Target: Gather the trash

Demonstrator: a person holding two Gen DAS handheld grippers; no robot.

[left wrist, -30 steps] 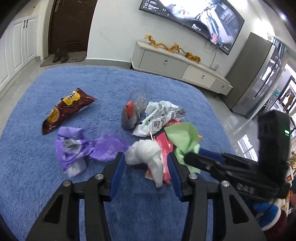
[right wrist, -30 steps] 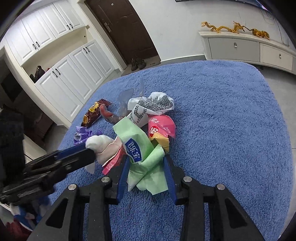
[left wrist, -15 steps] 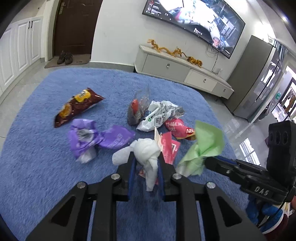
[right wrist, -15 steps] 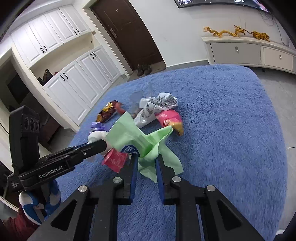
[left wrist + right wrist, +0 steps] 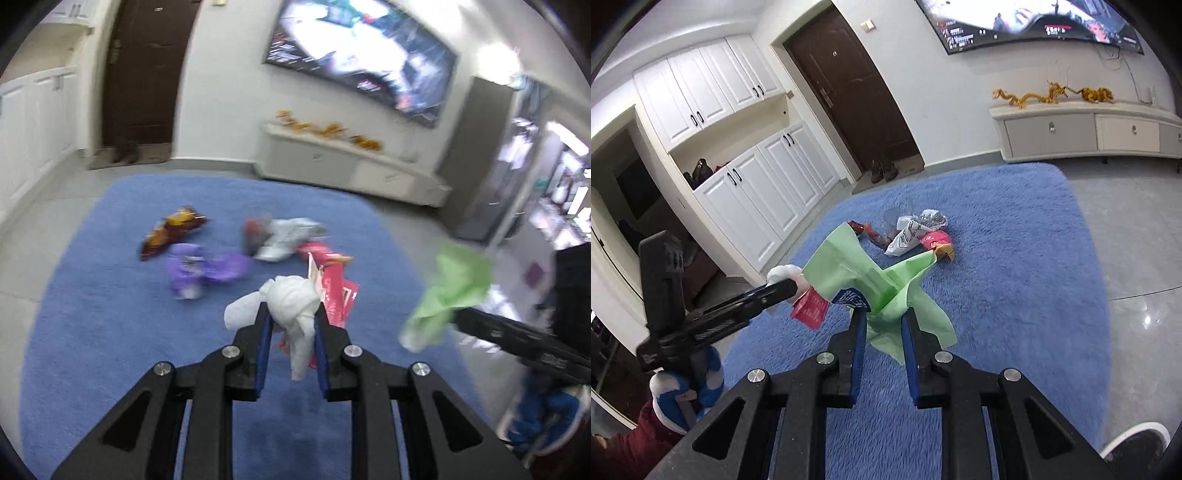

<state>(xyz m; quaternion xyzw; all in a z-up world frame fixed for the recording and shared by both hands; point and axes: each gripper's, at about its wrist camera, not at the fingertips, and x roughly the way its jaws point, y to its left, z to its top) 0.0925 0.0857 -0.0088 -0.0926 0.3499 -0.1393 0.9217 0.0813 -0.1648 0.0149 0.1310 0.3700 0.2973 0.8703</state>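
Note:
My left gripper (image 5: 291, 314) is shut on a crumpled white tissue (image 5: 293, 301) with a red wrapper (image 5: 336, 295) caught beside it, held well above the blue rug (image 5: 110, 295). My right gripper (image 5: 884, 317) is shut on a light green bag (image 5: 857, 273), also lifted; the bag shows at the right of the left wrist view (image 5: 450, 291). On the rug remain a brown chip bag (image 5: 170, 230), a purple wrapper (image 5: 199, 267), a white printed bag (image 5: 916, 234) and a pink-red snack bag (image 5: 936, 243).
A white TV cabinet (image 5: 1089, 129) stands along the far wall under a TV (image 5: 362, 59). White cupboards (image 5: 757, 184) and a dark door (image 5: 857, 92) are on the left. Grey tile floor (image 5: 1137, 240) surrounds the rug.
Both grippers have closed on their trash and risen high above the rug. The tissue with red wrapper and the green bag have left the pile.

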